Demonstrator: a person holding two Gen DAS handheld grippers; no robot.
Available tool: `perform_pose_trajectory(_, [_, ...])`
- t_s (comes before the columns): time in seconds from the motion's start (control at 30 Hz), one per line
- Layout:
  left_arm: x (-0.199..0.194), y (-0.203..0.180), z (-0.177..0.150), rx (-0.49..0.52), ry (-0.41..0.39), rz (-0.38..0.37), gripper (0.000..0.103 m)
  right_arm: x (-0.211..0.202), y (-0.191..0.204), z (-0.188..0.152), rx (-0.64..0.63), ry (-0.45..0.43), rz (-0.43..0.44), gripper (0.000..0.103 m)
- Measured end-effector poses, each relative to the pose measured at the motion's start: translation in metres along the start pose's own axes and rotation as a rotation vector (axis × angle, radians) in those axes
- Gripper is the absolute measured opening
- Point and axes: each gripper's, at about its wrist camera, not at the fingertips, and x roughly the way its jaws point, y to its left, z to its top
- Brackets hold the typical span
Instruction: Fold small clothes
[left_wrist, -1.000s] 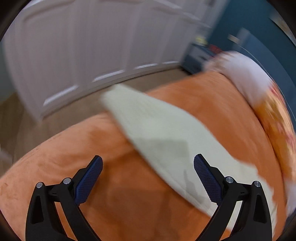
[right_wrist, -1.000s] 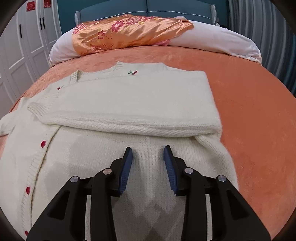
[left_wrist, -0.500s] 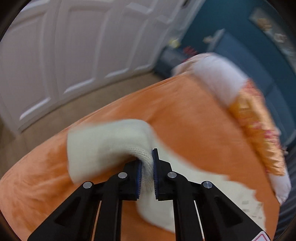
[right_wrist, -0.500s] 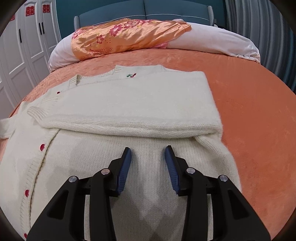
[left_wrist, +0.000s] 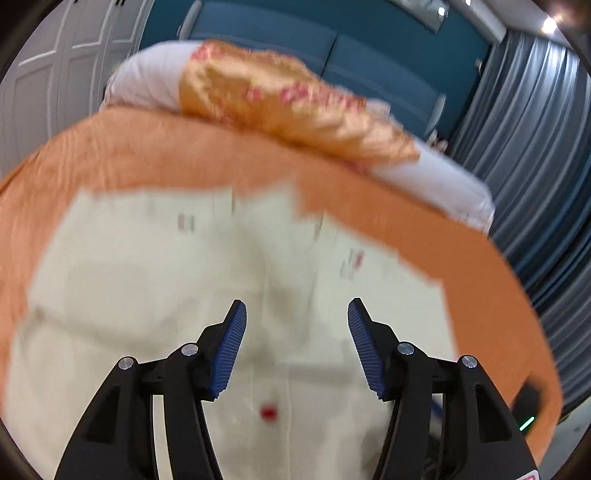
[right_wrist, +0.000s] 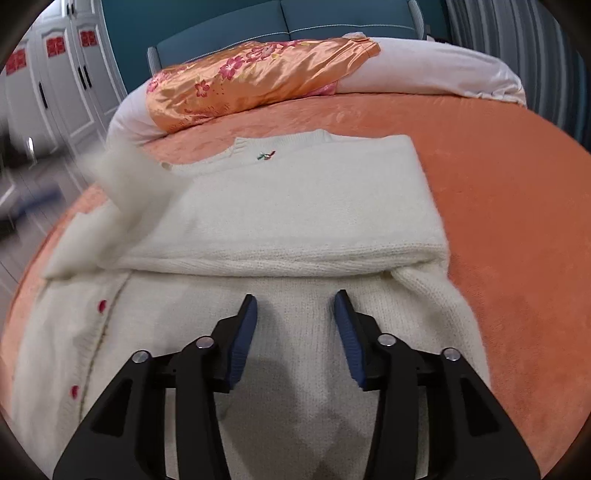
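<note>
A cream knit cardigan (right_wrist: 295, 206) with red buttons (right_wrist: 102, 305) lies flat on the orange bed; one sleeve is folded across its chest. In the right wrist view the other sleeve (right_wrist: 127, 181) is a blur in mid-air over the cardigan's left shoulder. My left gripper (left_wrist: 295, 306) hangs over the cardigan (left_wrist: 147, 280); its jaws are opening and nothing is between them. My right gripper (right_wrist: 295, 299) hovers over the cardigan's lower front, its jaws opening too, with only knit fabric below the pads.
The orange bedspread (right_wrist: 509, 206) reaches right of the cardigan. White pillows under an orange floral cover (right_wrist: 258, 77) lie by the blue headboard (right_wrist: 258, 26). White wardrobe doors (right_wrist: 62, 85) stand left, grey curtains (left_wrist: 535, 155) right. A black device (left_wrist: 526, 406) sits at the bed's right edge.
The left gripper shut on the loose sleeve, swung it fast from the wardrobe side over the cardigan, and let go with its jaws apart again. The right gripper's jaws widened slightly.
</note>
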Motion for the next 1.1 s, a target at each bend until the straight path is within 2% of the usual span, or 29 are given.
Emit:
perform_pose_trajectory(0.1, [-0.006, 0.034, -0.025, -0.068, 0.046, 0.032, 0.057, -0.006, 0.001, 0.004, 0.005, -0.004, 0.011, 0.048])
perform_pose_trajectory(0.17, [-0.017, 0.076, -0.022, -0.157, 0.036, 0.055, 0.057, -0.018, 0.009, 0.011, -0.015, -0.039, 0.046, 0.049])
perform_pose_trajectory(0.23, [-0.034, 0.109, -0.015, -0.241, -0.010, 0.077, 0.057, -0.027, 0.026, 0.023, -0.045, -0.078, 0.090, 0.049])
perform_pose_trajectory(0.37, [-0.039, 0.166, -0.004, -0.365, -0.026, 0.131, 0.057, -0.008, 0.073, 0.057, -0.088, -0.027, 0.145, 0.050])
perform_pose_trajectory(0.43, [-0.033, 0.182, -0.003, -0.416, -0.009, 0.145, 0.057, 0.012, 0.113, 0.070, -0.181, 0.007, 0.122, 0.051])
perform_pose_trajectory(0.5, [-0.026, 0.190, -0.009, -0.440, 0.000, 0.152, 0.057, 0.032, 0.158, 0.073, -0.318, 0.025, 0.055, 0.051])
perform_pose_trajectory(0.57, [-0.022, 0.187, -0.014, -0.422, -0.032, 0.162, 0.056, 0.054, 0.185, 0.073, -0.388, 0.050, -0.003, 0.052])
perform_pose_trajectory(0.6, [-0.021, 0.182, -0.017, -0.394, -0.048, 0.178, 0.057, 0.064, 0.187, 0.075, -0.380, 0.056, -0.025, 0.051])
perform_pose_trajectory(0.67, [-0.019, 0.177, -0.018, -0.365, -0.061, 0.191, 0.057, 0.067, 0.166, 0.082, -0.288, 0.035, -0.071, 0.051])
perform_pose_trajectory(0.7, [-0.016, 0.185, -0.015, -0.366, -0.065, 0.188, 0.059, 0.064, 0.140, 0.086, -0.173, 0.032, -0.068, 0.052])
perform_pose_trajectory(0.73, [-0.016, 0.186, -0.016, -0.369, -0.070, 0.172, 0.060, 0.058, 0.113, 0.084, -0.074, 0.041, -0.048, 0.060])
perform_pose_trajectory(0.77, [-0.017, 0.188, -0.018, -0.369, -0.074, 0.164, 0.062, 0.054, 0.087, 0.080, 0.022, 0.052, -0.026, 0.061])
perform_pose_trajectory(0.8, [-0.018, 0.189, -0.019, -0.365, -0.076, 0.163, 0.063, 0.047, 0.058, 0.070, 0.128, 0.063, -0.014, 0.061])
perform_pose_trajectory(0.83, [-0.017, 0.187, -0.019, -0.354, -0.077, 0.169, 0.063, 0.040, 0.039, 0.063, 0.185, 0.057, -0.017, 0.055])
perform_pose_trajectory(0.87, [-0.015, 0.186, -0.016, -0.345, -0.076, 0.172, 0.066, 0.032, 0.025, 0.057, 0.219, 0.046, 0.001, 0.048])
perform_pose_trajectory(0.9, [-0.014, 0.184, -0.016, -0.338, -0.072, 0.176, 0.067, 0.025, 0.015, 0.051, 0.243, 0.038, 0.052, 0.048])
perform_pose_trajectory(1.0, [-0.015, 0.185, -0.011, -0.354, -0.055, 0.167, 0.069, 0.021, 0.011, 0.055, 0.243, 0.067, 0.109, 0.052])
perform_pose_trajectory(1.1, [-0.017, 0.199, -0.004, -0.463, -0.032, 0.116, 0.068, 0.026, 0.004, 0.063, 0.301, 0.078, 0.189, 0.054])
